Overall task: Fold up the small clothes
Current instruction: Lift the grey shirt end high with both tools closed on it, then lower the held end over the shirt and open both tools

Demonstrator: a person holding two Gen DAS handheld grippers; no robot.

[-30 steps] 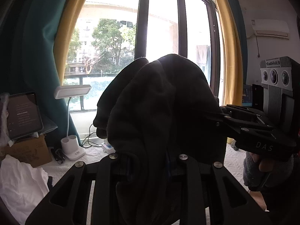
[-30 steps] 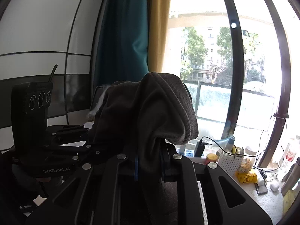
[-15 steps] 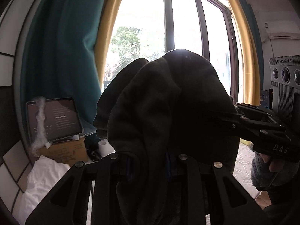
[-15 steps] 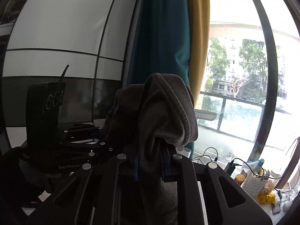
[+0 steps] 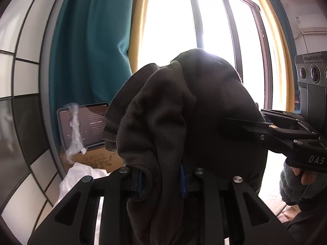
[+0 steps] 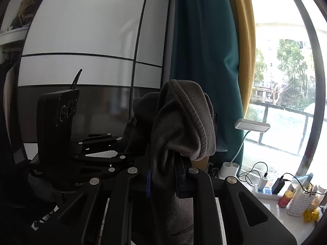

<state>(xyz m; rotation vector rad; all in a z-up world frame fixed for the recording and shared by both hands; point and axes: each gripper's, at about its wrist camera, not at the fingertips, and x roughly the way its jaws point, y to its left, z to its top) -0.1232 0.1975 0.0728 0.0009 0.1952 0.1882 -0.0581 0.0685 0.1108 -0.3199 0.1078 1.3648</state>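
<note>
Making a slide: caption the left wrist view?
Left gripper shut on a dark grey garment, lifted before a bright window.

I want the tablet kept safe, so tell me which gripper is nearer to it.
Left. The left gripper, shut on the dark garment, faces the tablet just ahead to its left. The right gripper holds the garment's far side, farther from the tablet.

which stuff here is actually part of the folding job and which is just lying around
Part of the job:
- dark grey garment, gripped by both
- left gripper
- right gripper

Lying about:
- tablet on cardboard box
- white cloth
- desk lamp
- power strip
</note>
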